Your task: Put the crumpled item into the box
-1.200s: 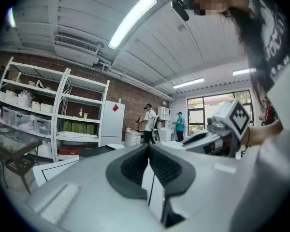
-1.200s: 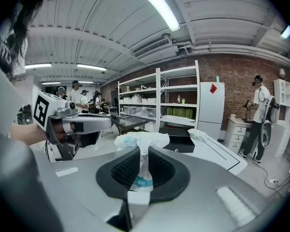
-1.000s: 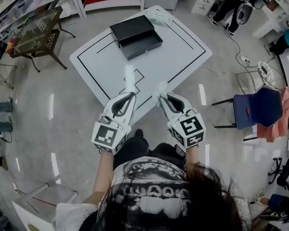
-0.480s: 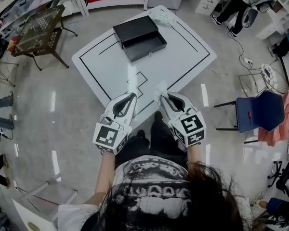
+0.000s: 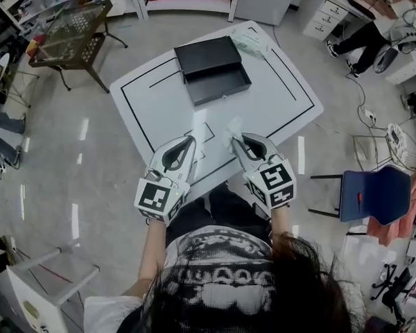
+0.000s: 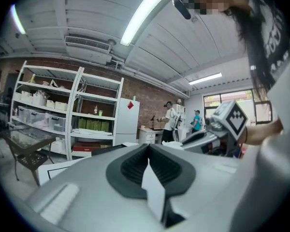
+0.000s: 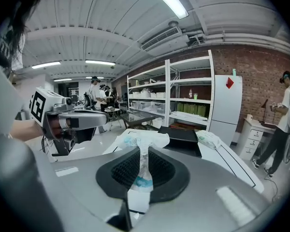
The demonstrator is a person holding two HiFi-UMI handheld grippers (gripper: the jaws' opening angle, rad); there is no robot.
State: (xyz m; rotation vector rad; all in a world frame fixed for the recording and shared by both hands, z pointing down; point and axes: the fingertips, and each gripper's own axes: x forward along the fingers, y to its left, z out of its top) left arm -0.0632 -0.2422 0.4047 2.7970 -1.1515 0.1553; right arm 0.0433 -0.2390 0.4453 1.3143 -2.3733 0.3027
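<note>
Over the near edge of the white table (image 5: 159,109), in the head view, both grippers are being held side by side by the person. The crumpled item (image 5: 231,126), white, is being carried at the tips of the right gripper (image 5: 236,139). It is well apart from the black box (image 5: 208,55), which is lying open toward the far side of the table. A pale packet (image 5: 250,40) is lying just beyond the box, near the far corner. The left gripper (image 5: 188,139) is being held beside the right one, not touching it.

Through the left gripper view, the jaws are being held together, the ribbed pads meeting along one line. A pale wedge is showing lower down between them, possibly only a bright gap, and nothing is seen being gripped.

Through the right gripper view, the jaws are being pressed onto the crumpled item. It is a thin white sheet with blue marks, being pinched between the pads with its loose end fanning out beyond the tips. Past it, the box and the packet are being shown on the table, apart from the item.
</note>
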